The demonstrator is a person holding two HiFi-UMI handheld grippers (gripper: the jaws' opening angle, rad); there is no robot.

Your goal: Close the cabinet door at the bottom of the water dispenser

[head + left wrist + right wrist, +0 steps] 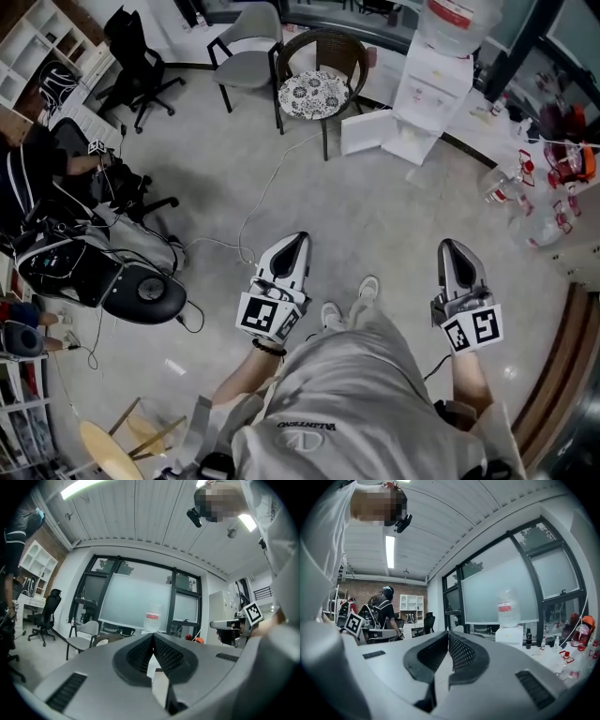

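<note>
You are standing well back from the water dispenser (433,89), which is sitting against the far wall beside the windows with its big bottle (457,19) on top. Its bottom cabinet door (367,131) is hanging open, swung out to the left over the floor near the wicker chair (314,89), so nothing of the closing is done yet. You are holding both grippers out level in front of you, above your shoes and apart from each other. The left gripper (292,246) is clenched with its jaws pressed together and nothing between them, and the right gripper (452,251) is clenched and empty in the same way. Neither is touching anything. Both gripper views are looking across the room toward the dispenser, which is showing small and distant. What is left, by my reckoning, is the whole job: you are needing to cross the open floor, get a gripper behind the door's free edge and push it round until it is lying flush with the cabinet front.
</note>
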